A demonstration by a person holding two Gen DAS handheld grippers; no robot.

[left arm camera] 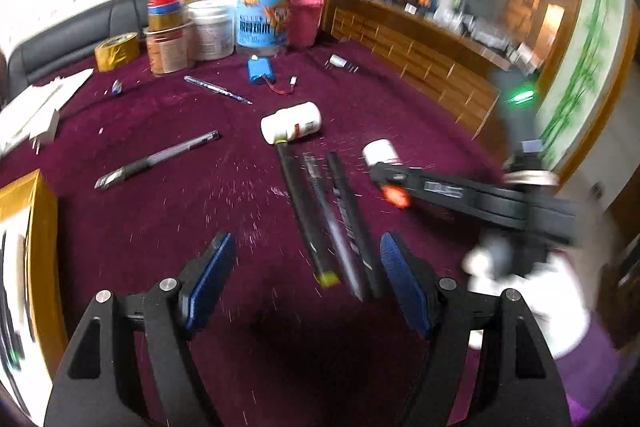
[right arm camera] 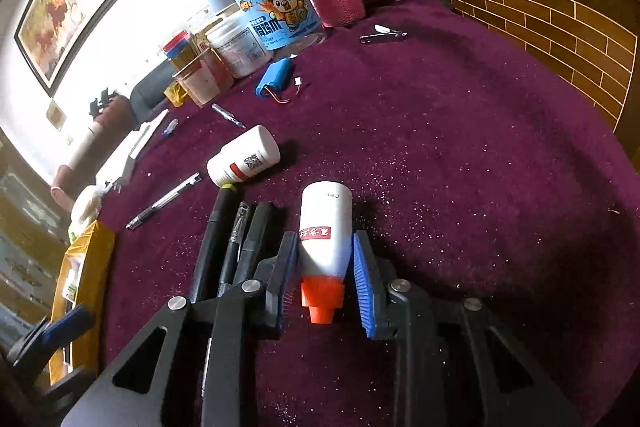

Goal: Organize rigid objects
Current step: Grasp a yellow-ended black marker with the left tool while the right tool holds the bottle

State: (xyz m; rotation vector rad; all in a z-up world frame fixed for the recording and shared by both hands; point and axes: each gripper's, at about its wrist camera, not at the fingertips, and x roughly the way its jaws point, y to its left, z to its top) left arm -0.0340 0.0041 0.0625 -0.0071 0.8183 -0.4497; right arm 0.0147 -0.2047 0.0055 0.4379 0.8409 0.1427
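Maroon velvet cloth (right arm camera: 460, 147) covered the table; jars crowded its far edge; the left gripper (left arm camera: 306, 269) hung wide open, empty, near three black pens (left arm camera: 328, 223); the right gripper (right arm camera: 325, 267) gripped an orange-capped white glue bottle (right arm camera: 326, 227) lying beside those pens.

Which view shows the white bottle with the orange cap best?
The right wrist view: the white bottle with the orange cap lies sharp and whole between the right gripper pads, which press its sides. The left wrist view shows the bottle blurred and mostly hidden by that gripper, with only its white end and orange cap visible.
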